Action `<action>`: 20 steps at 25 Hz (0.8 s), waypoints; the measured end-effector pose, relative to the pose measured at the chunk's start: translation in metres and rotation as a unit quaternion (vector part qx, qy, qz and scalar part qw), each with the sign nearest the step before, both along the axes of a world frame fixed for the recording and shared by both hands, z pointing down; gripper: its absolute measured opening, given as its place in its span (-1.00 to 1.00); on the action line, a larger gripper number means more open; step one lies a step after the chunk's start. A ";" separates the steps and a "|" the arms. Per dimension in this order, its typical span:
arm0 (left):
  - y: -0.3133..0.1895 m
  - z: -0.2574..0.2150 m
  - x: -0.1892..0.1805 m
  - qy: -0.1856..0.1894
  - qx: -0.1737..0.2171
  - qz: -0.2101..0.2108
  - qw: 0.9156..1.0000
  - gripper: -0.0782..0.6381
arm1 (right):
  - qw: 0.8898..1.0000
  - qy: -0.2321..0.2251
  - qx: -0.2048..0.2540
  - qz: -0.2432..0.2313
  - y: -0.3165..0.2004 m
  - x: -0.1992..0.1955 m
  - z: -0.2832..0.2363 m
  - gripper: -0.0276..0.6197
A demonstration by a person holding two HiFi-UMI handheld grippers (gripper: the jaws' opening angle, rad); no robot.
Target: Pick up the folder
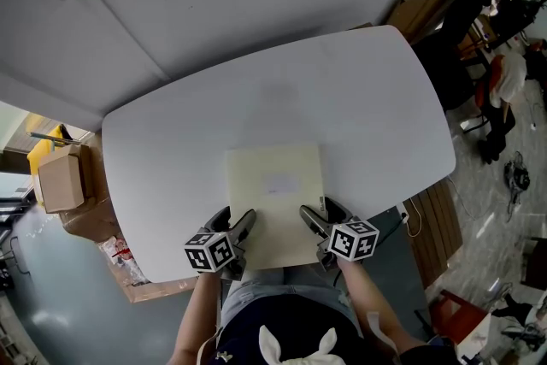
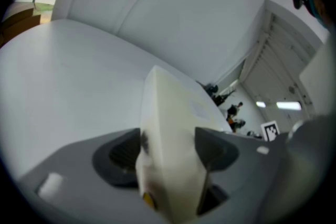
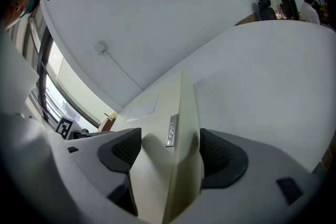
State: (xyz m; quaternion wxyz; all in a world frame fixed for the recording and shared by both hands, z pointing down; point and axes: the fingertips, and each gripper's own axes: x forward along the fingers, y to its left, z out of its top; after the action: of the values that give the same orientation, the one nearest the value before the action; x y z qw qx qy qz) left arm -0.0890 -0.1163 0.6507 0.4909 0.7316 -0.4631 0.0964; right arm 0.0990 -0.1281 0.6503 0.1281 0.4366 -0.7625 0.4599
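Looking down from the head view, a cream folder (image 1: 275, 192) lies flat on a white table (image 1: 342, 90), close to the near edge. The left gripper (image 1: 238, 220) sits at its near left corner and the right gripper (image 1: 320, 214) at its near right corner.

Left gripper view: both pads are clenched on the folder's corner, which bulges between them.

Right gripper view: the jaws stand wide, one on each side of the folder's thick edge by a metal label holder (image 3: 171, 131); they seem not to squeeze it.
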 end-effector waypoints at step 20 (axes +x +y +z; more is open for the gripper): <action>-0.002 0.010 0.002 0.074 0.009 0.002 0.997 0.15 | 0.998 -0.050 -0.024 -0.013 -0.002 -0.002 0.007 0.07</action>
State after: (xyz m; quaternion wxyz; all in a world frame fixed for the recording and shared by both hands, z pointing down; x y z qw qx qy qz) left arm -0.0866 -0.1181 0.6602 0.5175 0.7420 -0.4245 0.0389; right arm 0.0971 -0.1300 0.6572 0.1066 0.3999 -0.7625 0.4973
